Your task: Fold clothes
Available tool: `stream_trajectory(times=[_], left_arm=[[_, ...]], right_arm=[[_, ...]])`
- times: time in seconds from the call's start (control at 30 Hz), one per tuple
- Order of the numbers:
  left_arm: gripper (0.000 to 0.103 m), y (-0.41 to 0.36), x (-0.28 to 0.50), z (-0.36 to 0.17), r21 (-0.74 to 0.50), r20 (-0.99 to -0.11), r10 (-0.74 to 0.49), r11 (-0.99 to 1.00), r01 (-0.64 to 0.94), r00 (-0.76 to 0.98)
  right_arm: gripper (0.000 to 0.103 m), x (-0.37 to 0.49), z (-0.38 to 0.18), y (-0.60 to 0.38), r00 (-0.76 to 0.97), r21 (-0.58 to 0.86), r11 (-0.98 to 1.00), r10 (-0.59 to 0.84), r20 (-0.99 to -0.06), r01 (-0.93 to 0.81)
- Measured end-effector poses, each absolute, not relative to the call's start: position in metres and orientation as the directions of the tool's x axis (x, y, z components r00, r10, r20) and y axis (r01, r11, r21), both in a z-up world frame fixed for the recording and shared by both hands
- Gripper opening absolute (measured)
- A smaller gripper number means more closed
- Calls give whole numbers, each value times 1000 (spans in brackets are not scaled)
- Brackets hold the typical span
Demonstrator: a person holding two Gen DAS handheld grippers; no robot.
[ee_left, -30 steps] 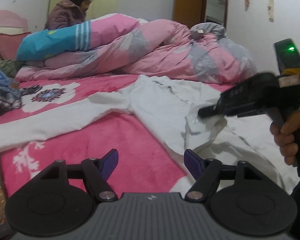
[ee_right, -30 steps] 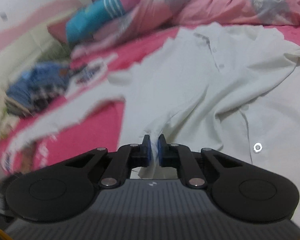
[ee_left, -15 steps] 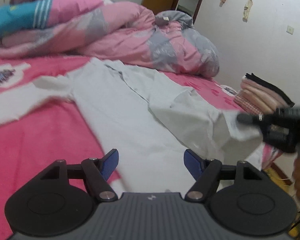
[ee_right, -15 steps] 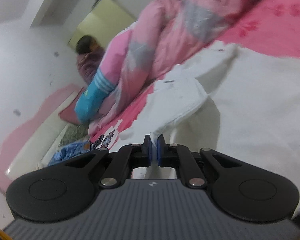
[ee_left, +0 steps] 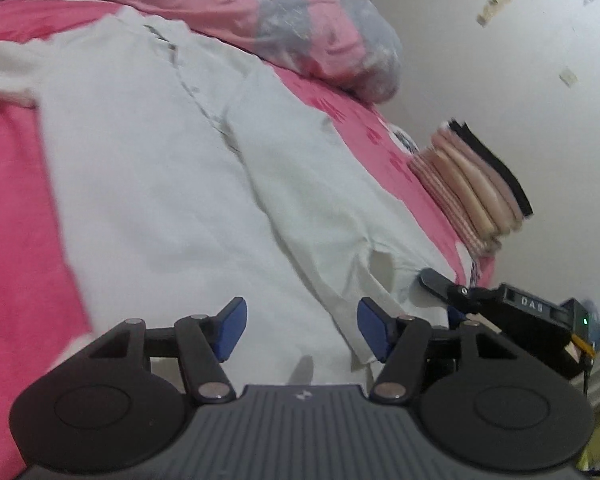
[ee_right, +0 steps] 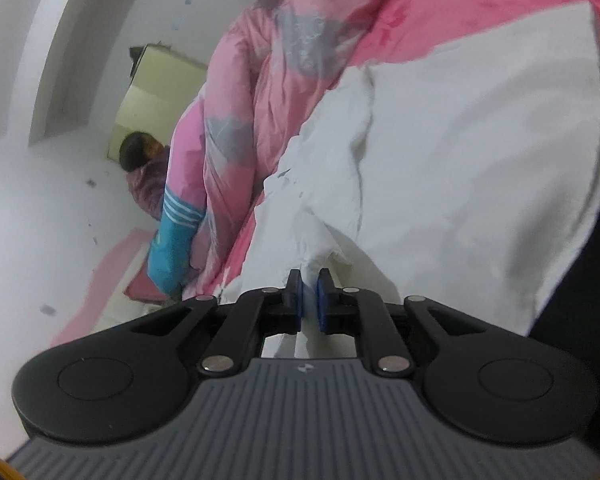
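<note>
A white long-sleeved button shirt (ee_left: 172,168) lies spread on the pink bed cover. My left gripper (ee_left: 300,330) is open and empty, just above the shirt's lower part. My right gripper (ee_right: 309,294) is shut on a bunched edge of the white shirt (ee_right: 460,152). In the left wrist view the right gripper (ee_left: 432,282) holds the shirt's right side pulled out toward the bed's right edge.
A pink and grey quilt (ee_left: 268,8) is heaped at the back of the bed. A stack of folded clothes (ee_left: 472,188) sits at the bed's right edge by the white wall. A person (ee_right: 144,172) sits beyond the quilt.
My right gripper has carried the shirt's edge from the middle out to the right, unfolding that side flat. The left gripper has swung right and lower over the shirt.
</note>
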State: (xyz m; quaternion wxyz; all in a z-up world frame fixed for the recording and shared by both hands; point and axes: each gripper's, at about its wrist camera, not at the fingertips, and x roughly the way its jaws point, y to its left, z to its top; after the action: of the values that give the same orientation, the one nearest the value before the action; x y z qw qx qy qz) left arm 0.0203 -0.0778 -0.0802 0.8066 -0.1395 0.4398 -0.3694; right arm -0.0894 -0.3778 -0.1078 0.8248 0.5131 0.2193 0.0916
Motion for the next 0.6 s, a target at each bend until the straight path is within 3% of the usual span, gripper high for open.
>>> stream_trajectory(times=[0.13, 0.4, 0.6], left_arm=[[59, -98, 16, -83, -512, -623, -716, 678, 528, 315], [60, -153, -35, -71, -143, -652, -668, 575, 806, 360], [60, -191, -66, -86, 180, -678, -572, 479, 859, 461]], right_arm=[[34, -90, -118, -384, 878, 897, 433, 390, -277, 91], [35, -90, -129, -392, 872, 905, 413, 401, -281, 102], [35, -88, -131, -393, 855, 901, 422, 428, -293, 97]])
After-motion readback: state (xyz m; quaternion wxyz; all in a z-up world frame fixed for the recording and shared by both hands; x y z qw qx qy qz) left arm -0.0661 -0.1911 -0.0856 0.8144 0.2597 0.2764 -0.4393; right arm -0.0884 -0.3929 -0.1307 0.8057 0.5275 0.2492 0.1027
